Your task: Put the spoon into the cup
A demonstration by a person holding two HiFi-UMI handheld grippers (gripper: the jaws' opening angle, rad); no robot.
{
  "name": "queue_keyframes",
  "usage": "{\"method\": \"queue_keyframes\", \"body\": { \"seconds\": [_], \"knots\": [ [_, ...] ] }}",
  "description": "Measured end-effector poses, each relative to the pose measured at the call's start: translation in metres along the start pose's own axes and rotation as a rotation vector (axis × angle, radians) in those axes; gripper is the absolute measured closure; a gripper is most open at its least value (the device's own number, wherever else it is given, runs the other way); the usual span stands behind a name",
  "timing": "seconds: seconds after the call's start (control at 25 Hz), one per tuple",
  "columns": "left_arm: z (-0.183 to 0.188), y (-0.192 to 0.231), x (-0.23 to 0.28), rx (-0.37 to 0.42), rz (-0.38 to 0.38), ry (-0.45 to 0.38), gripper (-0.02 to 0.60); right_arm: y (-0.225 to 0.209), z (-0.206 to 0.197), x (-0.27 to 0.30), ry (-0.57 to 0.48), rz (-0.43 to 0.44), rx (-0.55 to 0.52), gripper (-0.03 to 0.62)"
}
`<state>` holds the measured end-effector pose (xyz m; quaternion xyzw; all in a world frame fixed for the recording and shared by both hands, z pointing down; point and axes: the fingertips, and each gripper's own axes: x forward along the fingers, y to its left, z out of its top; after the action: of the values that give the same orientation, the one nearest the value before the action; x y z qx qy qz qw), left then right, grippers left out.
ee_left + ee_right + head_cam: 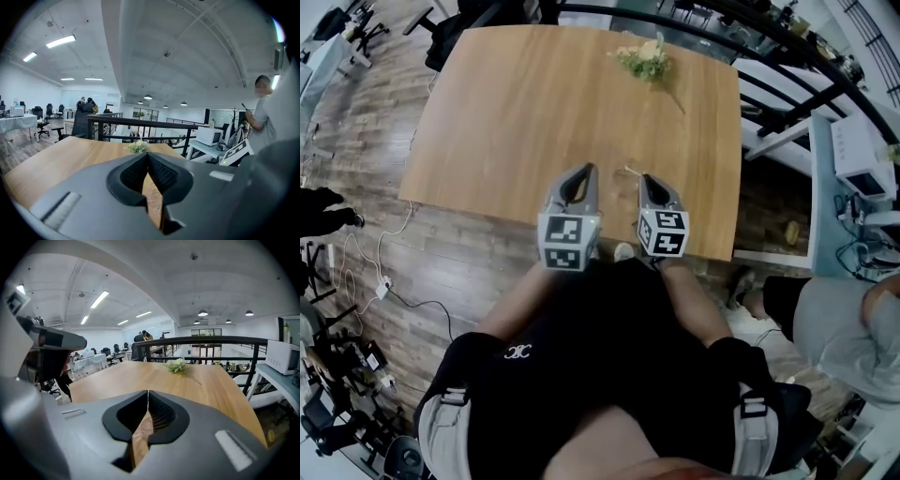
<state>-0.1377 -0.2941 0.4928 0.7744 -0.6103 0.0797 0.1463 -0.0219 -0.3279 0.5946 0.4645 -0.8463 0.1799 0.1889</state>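
Note:
Neither a spoon nor a cup shows in any view. My left gripper (586, 171) and my right gripper (645, 178) hang side by side over the near edge of a bare wooden table (534, 112), both pointing out across it. In the left gripper view the left gripper (148, 155) has its jaws together at the tips with nothing between them. The right gripper (148, 393) is likewise shut and empty. A small sprig of pale flowers (645, 61) lies at the table's far end, also visible as the sprig (137, 146) and the sprig (177, 365).
A black railing (206, 341) runs behind the table. To the right stands a white desk (862, 178) with equipment, and a person in a grey top (844, 328) sits beside it. Cables (384, 281) trail on the wooden floor at the left.

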Motion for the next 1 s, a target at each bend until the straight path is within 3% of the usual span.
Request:
{"method": "queue_keyframes", "body": {
  "seconds": [0.36, 0.72, 1.0],
  "knots": [
    [-0.002, -0.002, 0.0, -0.007, 0.037, 0.02, 0.571, 0.003, -0.042, 0.038, 0.148, 0.082, -0.001, 0.583],
    [-0.003, 0.007, 0.0, -0.01, 0.081, 0.029, 0.571, 0.011, -0.061, 0.051, 0.214, 0.127, 0.001, 0.568],
    [0.005, 0.007, 0.011, 0.002, 0.072, 0.021, 0.571, 0.014, -0.061, 0.057, 0.232, 0.172, 0.009, 0.407]
  ]
}}
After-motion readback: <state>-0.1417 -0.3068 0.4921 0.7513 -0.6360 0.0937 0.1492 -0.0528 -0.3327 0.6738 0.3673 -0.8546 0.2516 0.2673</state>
